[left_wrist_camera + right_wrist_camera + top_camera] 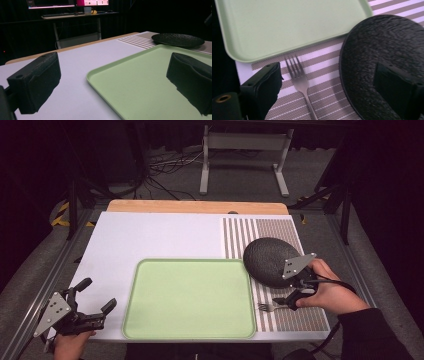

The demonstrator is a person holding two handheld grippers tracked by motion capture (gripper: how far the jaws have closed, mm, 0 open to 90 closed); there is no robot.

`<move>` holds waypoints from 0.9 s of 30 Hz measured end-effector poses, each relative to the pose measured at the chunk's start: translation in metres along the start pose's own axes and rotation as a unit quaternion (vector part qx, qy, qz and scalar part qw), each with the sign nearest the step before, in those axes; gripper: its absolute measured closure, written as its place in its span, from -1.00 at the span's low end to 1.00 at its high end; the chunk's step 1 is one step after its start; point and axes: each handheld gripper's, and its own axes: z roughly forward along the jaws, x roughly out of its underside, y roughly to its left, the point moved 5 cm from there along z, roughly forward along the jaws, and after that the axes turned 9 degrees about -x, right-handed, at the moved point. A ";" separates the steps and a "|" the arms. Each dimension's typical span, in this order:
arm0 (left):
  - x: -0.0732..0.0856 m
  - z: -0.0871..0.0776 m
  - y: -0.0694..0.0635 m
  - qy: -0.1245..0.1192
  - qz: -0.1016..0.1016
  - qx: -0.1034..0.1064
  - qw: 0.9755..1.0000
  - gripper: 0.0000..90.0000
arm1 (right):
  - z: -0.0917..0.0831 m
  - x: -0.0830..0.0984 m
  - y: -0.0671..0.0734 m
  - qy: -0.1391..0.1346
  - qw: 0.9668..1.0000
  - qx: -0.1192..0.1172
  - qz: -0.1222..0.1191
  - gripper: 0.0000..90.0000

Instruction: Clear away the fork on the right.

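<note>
**Both grippers held open over a set table**

The table (150, 237) carries a white surface, with a wooden edge showing along its far side. A striped brown-and-white placemat (280, 317) covers the right part of it.

The light green tray (190, 297) lies flat in the middle near the front edge, bare inside. In the left gripper view its raised rim (105, 85) runs across the foreground.

The black textured plate (270, 260) rests on the placemat, just beside the tray's far right corner. In the right gripper view the plate (382, 50) sits to the right of the tray's corner (287, 30), close to it; whether they touch cannot be told.

The left gripper (95, 297) is held by a hand (70, 345) at the front left corner of the table, beside the tray. Its jaws stand wide apart with nothing between them; one jaw shows over the white surface, the other over the tray.

The right gripper (292, 295) is held by a hand (332, 292) over the placemat, in front of the plate. Its jaws are also spread wide and hold nothing; one shows over the placemat to the left of the fork, the other over the plate.

The metal fork (267, 307) lies on the placemat between tray and plate, in front of the plate. In the right gripper view the fork (299, 77) points its tines toward the tray's edge, lying between the two jaws and apart from both.
</note>
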 end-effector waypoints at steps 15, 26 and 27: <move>0.000 0.000 0.000 0.000 0.002 0.001 1.000 -1.00 | 0.011 0.005 0.001 0.050 0.998 -0.019 -0.017 -0.79; 0.000 0.000 0.000 -0.001 0.002 0.001 1.000 -1.00 | 0.015 0.009 0.001 0.037 0.997 -0.052 -0.033 -0.66; 0.000 0.000 0.000 -0.001 0.003 0.000 1.000 -1.00 | 0.016 0.011 0.001 0.036 0.997 -0.051 -0.033 -0.65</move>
